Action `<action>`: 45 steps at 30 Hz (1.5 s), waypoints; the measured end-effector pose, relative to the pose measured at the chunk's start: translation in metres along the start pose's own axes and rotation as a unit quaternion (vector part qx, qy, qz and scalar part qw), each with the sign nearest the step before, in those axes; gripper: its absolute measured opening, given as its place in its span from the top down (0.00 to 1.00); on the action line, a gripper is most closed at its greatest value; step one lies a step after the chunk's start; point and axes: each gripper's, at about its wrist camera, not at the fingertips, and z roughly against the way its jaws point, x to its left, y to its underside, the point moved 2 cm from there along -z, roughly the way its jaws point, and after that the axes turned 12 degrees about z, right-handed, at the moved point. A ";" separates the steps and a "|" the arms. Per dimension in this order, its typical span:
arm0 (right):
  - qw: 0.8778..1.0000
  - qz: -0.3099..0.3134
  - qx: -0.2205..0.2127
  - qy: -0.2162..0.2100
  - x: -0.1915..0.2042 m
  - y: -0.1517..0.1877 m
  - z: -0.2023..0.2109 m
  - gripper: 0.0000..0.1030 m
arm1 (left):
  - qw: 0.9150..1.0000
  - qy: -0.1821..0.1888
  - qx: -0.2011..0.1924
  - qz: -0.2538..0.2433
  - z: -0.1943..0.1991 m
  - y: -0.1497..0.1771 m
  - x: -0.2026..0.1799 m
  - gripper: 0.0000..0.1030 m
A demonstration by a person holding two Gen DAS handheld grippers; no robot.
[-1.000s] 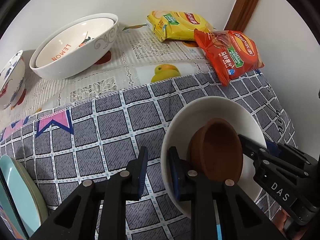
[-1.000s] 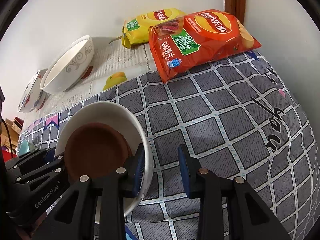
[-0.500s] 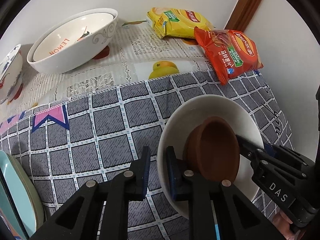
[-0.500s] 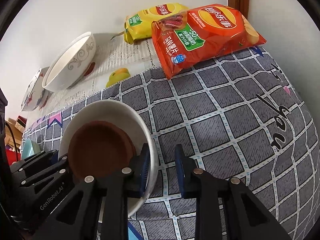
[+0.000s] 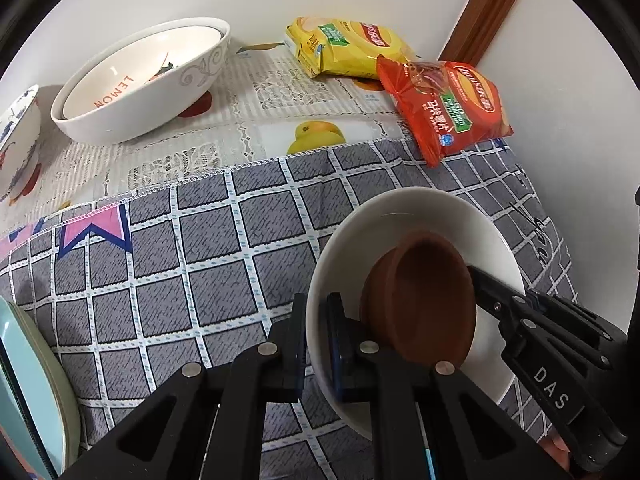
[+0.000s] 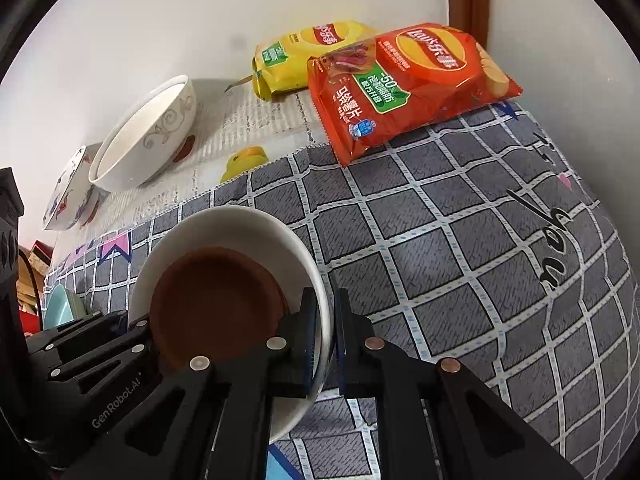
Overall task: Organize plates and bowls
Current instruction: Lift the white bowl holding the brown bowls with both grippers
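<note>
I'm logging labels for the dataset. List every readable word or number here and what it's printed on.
"LEMON": inside the large white bowl.
"DAS": right gripper body, in the left wrist view.
"GenRobot.AI": left gripper body, in the right wrist view.
"-50": green panel on the red chip bag.
Chip-bag logos, Chinese text, and yellow bag print: too blurred to read.

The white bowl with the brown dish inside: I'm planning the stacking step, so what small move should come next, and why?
Probably carry the white bowl toward the large patterned white bowl at the back, keeping it level. Both the left gripper and the right gripper clamp opposite sides of its rim, and the brown clay dish sits loose and tilted inside, so tipping could slide it.
</note>
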 end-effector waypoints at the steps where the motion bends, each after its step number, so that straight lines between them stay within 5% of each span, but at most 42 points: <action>1: 1.000 -0.001 -0.002 0.001 0.000 0.001 0.002 0.92 | 1.000 0.000 -0.002 -0.001 0.002 0.001 -0.001 0.91; 22: 0.999 -0.004 -0.038 -0.007 0.030 0.006 0.056 0.92 | 0.999 -0.003 -0.037 -0.006 0.065 0.010 0.010 0.91; 45: 0.999 -0.002 -0.046 -0.014 0.058 0.015 0.080 0.92 | 0.999 0.000 -0.051 0.004 0.093 0.027 0.028 0.91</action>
